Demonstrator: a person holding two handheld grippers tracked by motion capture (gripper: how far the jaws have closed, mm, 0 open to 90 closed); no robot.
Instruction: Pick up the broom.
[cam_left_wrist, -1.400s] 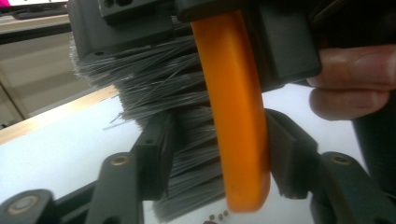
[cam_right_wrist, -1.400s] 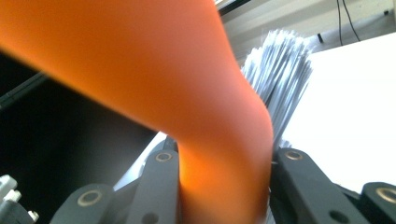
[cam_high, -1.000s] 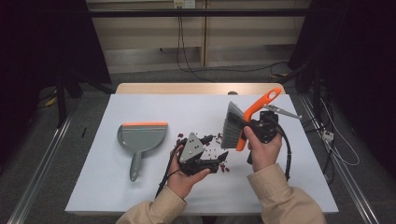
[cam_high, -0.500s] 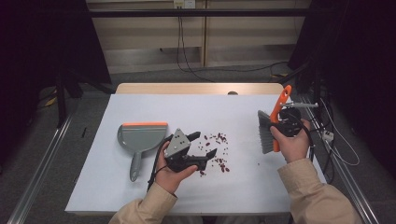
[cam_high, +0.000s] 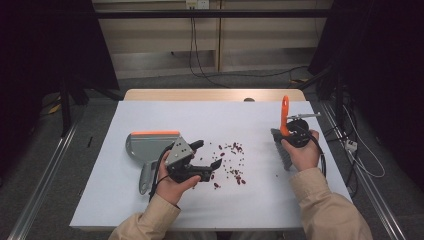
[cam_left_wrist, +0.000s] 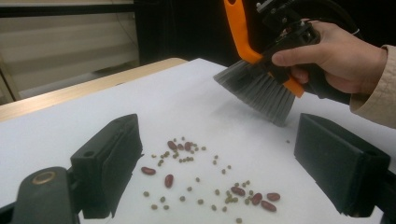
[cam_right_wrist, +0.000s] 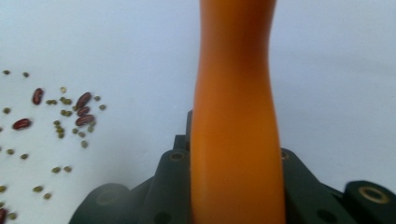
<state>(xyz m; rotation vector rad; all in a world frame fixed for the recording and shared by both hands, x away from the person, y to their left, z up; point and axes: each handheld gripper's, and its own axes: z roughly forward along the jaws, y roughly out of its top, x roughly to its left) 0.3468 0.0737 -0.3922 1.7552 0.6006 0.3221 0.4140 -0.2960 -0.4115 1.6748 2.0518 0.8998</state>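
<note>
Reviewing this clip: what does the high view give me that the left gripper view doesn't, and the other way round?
High view alone: the grey dustpan with its orange edge lying on the white table, the left gripper beside it with jaws open, and both sleeves.

Left gripper view alone: close detail that the spill mixes red beans with small green ones, and the brush bristles hanging just above the table.

Both: the orange-handled brush clamped in the right gripper, and the scattered beans between the two grippers.

A white-topped bench (cam_high: 150, 200) with a wooden far edge stands on grey floor (cam_high: 35, 170). Behind it, a pale wall (cam_high: 160, 40), trailing cables (cam_high: 200, 60) and dark curtains (cam_high: 45, 45).
</note>
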